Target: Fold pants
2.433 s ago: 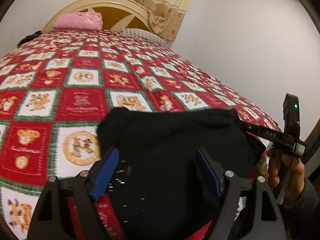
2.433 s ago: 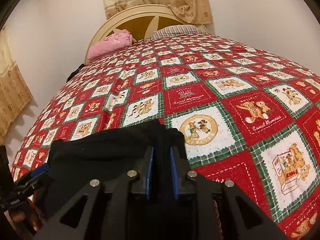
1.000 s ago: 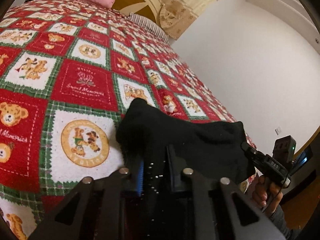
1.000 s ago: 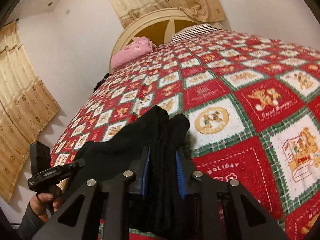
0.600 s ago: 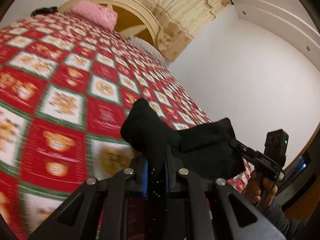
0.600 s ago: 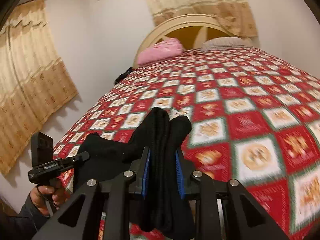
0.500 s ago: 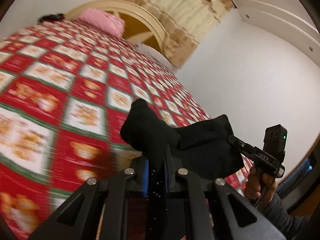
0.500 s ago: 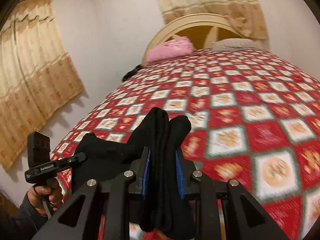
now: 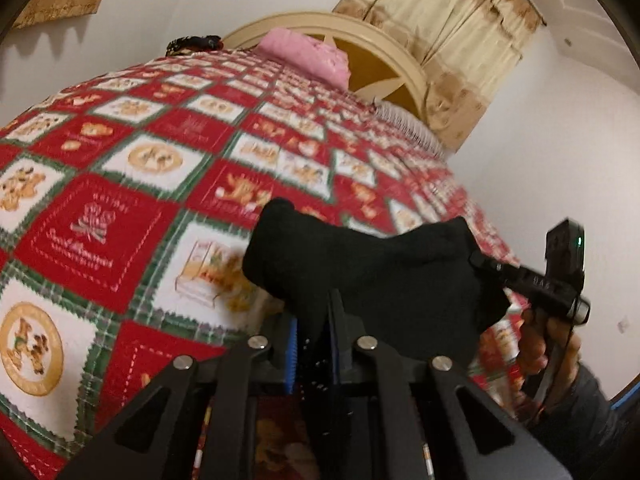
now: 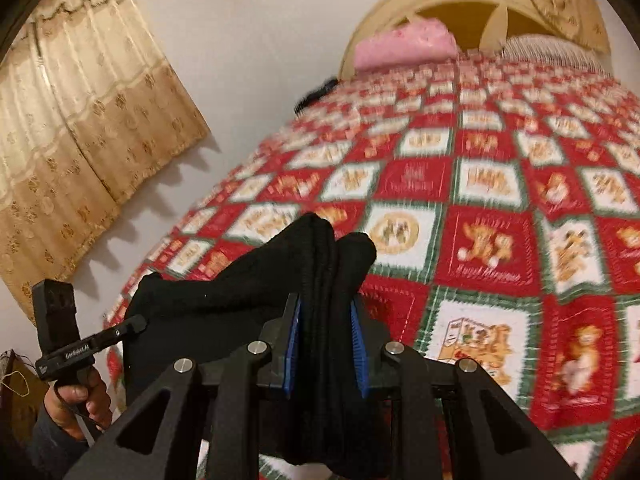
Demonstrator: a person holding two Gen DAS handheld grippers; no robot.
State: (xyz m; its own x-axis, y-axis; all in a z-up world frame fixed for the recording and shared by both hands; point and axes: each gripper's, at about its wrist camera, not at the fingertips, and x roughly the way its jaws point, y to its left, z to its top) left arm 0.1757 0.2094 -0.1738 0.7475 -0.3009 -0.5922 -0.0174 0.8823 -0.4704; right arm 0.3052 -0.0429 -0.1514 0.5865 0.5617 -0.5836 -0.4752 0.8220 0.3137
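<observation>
The black pants (image 9: 372, 268) hang as a bunched bundle, lifted off the red, white and green bear quilt (image 9: 100, 224). My left gripper (image 9: 314, 344) is shut on one end of the pants. My right gripper (image 10: 324, 348) is shut on a thick fold at the other end (image 10: 316, 264). In the left wrist view the right gripper (image 9: 532, 280) shows at the right, held by a hand. In the right wrist view the left gripper (image 10: 80, 348) shows at the lower left. The cloth spans between them above the quilt's near part.
A pink pillow (image 9: 308, 56) and a striped pillow (image 9: 412, 128) lie by the cream headboard (image 9: 384, 60). A dark item (image 9: 192, 42) lies at the bed's far left edge. Beige curtains (image 10: 80, 120) hang on the left wall. A white wall (image 9: 560, 140) is to the right.
My left gripper went from open to shut on the pants. Both grippers lifted the pants off the quilt and carried them over the bed; the view is motion-blurred.
</observation>
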